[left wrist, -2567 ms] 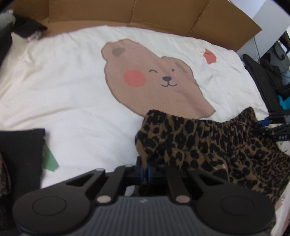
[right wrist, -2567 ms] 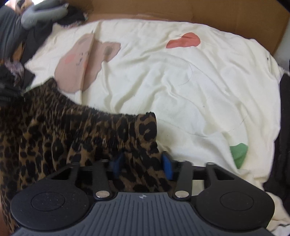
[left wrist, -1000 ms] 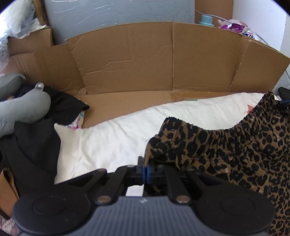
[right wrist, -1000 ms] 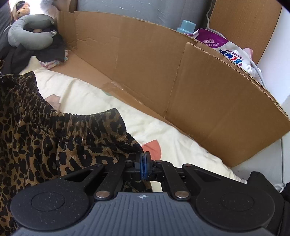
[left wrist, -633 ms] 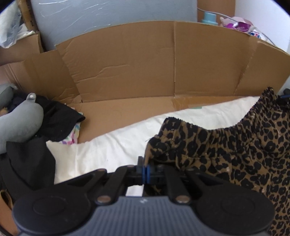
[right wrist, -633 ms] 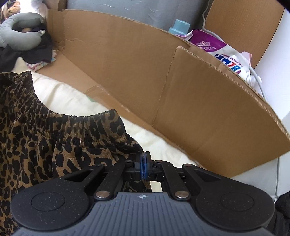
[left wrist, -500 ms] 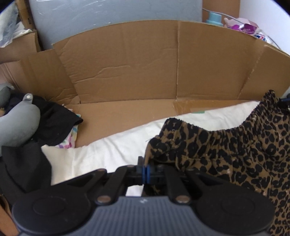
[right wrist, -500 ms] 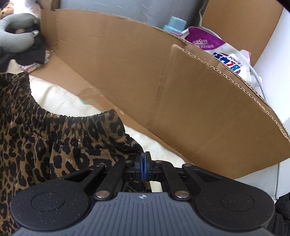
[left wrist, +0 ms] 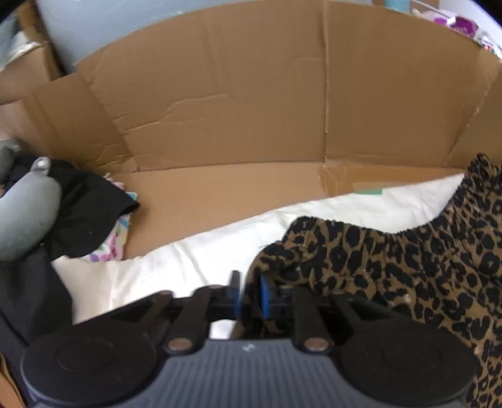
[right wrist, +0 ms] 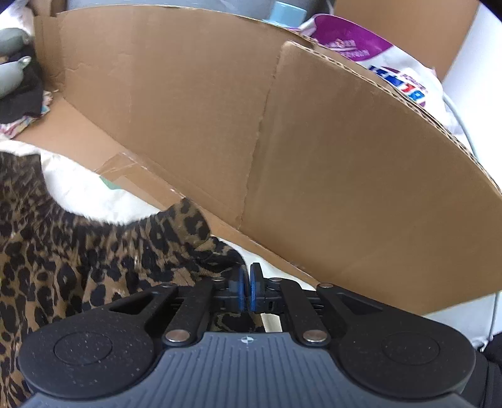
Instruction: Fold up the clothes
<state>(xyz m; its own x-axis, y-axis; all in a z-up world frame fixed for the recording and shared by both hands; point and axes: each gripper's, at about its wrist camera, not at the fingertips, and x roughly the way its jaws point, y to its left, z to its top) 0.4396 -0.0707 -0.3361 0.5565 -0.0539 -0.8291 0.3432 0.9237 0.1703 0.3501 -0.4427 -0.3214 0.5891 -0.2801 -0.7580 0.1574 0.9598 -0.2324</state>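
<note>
While both grippers sit at the gathered waistband of the leopard-print garment [left wrist: 408, 266], the scene reads as follows.

Left gripper [left wrist: 249, 296]: its jaws have just been opening; a narrow gap shows between the blue pads, with a corner of the waistband hanging in that gap and the pads no longer pinching it.

Right gripper [right wrist: 246, 290]: its jaws have just been opening too, but only to a thin slit; the other waistband corner lies at the pads, and whether they grip it I cannot tell.

Garment: spread between the two grippers, waistband edge sagging in the middle, the rest draped down toward the cameras over the cream sheet [left wrist: 188, 260].

Sheet: wrinkled, lying just in front of the cardboard wall [left wrist: 251, 103].

Cardboard: creased panels standing upright behind the sheet, with a flap flat on the surface.

Left side: black clothing [left wrist: 84, 213] heaped beside a grey neck pillow [left wrist: 25, 213].

Behind the cardboard: a purple and white bag [right wrist: 392, 69] and a pale blue bottle cap [right wrist: 288, 14].
</note>
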